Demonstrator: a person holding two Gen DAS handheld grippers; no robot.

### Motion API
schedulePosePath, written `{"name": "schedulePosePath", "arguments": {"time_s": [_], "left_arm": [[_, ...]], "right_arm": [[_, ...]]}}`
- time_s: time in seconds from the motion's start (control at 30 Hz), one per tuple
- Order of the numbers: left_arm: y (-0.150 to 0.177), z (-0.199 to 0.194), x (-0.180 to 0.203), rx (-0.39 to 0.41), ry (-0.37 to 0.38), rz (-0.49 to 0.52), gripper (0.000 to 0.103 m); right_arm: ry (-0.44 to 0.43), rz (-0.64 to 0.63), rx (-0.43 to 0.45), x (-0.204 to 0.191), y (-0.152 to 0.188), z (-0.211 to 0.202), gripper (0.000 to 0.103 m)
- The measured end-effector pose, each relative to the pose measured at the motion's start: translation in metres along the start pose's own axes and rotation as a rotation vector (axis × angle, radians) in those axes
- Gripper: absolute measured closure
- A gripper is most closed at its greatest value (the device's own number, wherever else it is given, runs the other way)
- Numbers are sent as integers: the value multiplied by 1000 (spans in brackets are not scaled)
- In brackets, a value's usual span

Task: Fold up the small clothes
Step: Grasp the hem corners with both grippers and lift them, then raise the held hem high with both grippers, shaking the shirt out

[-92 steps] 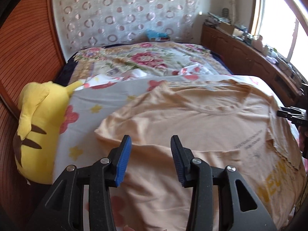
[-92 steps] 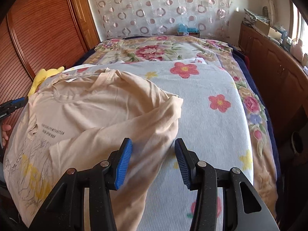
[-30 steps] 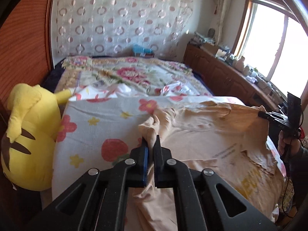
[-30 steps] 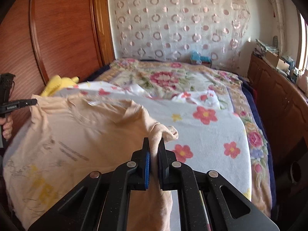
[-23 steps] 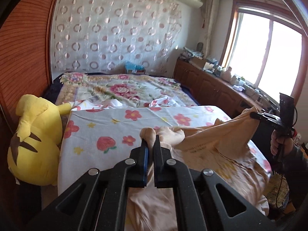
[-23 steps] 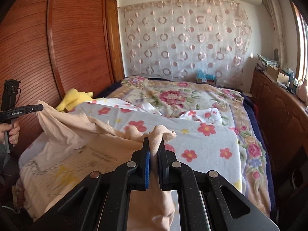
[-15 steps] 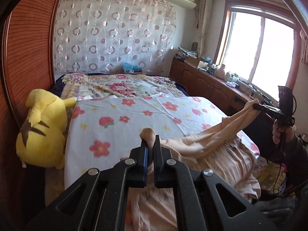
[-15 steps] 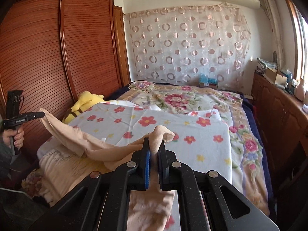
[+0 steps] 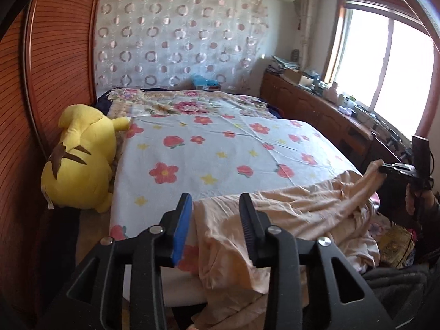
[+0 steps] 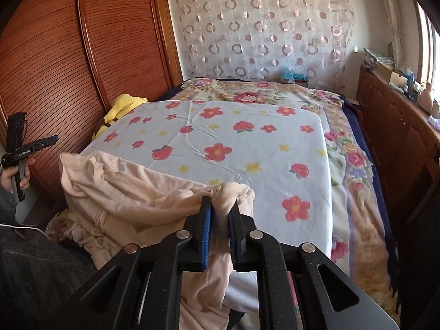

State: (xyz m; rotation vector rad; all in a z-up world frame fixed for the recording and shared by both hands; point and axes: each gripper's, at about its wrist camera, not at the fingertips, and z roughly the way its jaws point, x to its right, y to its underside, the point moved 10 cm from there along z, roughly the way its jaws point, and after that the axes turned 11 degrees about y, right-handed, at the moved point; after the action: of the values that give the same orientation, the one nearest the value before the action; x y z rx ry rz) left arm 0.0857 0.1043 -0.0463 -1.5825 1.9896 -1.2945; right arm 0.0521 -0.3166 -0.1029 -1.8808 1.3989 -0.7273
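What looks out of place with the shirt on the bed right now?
The peach cotton T-shirt lies bunched at the near edge of the flowered bed sheet, partly spilling over it rather than flat. Only the right gripper pinches it; the left gripper hangs open above the cloth, so the shirt sags unevenly.

One small label, barely legible

In the right wrist view, the left gripper (image 10: pixel 55 138) carries a small white label on its black body (it seems to read "GenRobot.AI", though the print is tiny); nothing readable shows on the peach shirt (image 10: pixel 132 192), and the left wrist view shows no legible text.
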Motion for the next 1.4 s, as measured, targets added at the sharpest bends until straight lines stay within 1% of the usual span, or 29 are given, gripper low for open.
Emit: {"name": "schedulePosePath", "arguments": {"time_s": [0.03, 0.07, 0.1, 0.2, 0.33, 0.43, 0.5, 0.6, 0.67, 0.77, 0.83, 0.9, 1.0, 1.13, 1.23, 1.27, 1.33, 1.37, 1.4], "left_arm": [[-1, 0, -1, 3, 3, 0, 65], [-4, 3, -3, 1, 0, 5, 65], [-5, 7, -6, -6, -13, 13, 65], [-4, 28, -19, -48, -17, 1, 65], [10, 65, -40, -143, -53, -1, 65], [23, 90, -52, -216, -59, -18, 65], [32, 103, -57, -254, -59, -24, 65], [43, 115, -60, -298, -47, -38, 65], [44, 118, -59, -299, -42, -35, 65], [44, 118, -57, -307, -40, -39, 65], [45, 117, -52, -308, -22, -37, 65], [44, 115, -48, -300, -21, -26, 65], [45, 116, -39, -300, 21, -24, 65], [46, 121, -37, -298, 28, -47, 65], [45, 123, -35, -290, 58, -67, 65], [44, 123, -34, -287, 59, -69, 65], [45, 125, -30, -291, 74, -58, 70], [46, 125, -27, -296, 90, -53, 79], [48, 125, -23, -300, 111, -53, 86]], "right_arm": [[-2, -1, 8, -1, -4, 1, 77], [-5, -5, 15, -4, -4, 1, 63], [-6, -8, 20, -4, -7, 5, 55], [9, 5, 12, 0, -9, 29, 55], [24, 1, -10, 3, -9, 58, 55], [25, -13, -73, 2, -4, 85, 55], [14, -30, -119, -4, 2, 100, 55], [22, -44, -183, -8, 16, 118, 55], [8, -33, -217, -9, 22, 126, 55], [16, -35, -240, -7, 25, 133, 55], [13, -38, -239, -4, 22, 136, 55], [19, -44, -241, -3, 24, 138, 55], [24, -46, -241, -3, 25, 138, 55], [25, -64, -239, -6, 28, 140, 55], [7, -66, -239, -12, 30, 139, 55], [8, -76, -239, -13, 30, 139, 56], [-8, -76, -243, -16, 30, 138, 66], [-23, -74, -245, -18, 31, 137, 75], [-32, -78, -245, -21, 31, 137, 85]]}}
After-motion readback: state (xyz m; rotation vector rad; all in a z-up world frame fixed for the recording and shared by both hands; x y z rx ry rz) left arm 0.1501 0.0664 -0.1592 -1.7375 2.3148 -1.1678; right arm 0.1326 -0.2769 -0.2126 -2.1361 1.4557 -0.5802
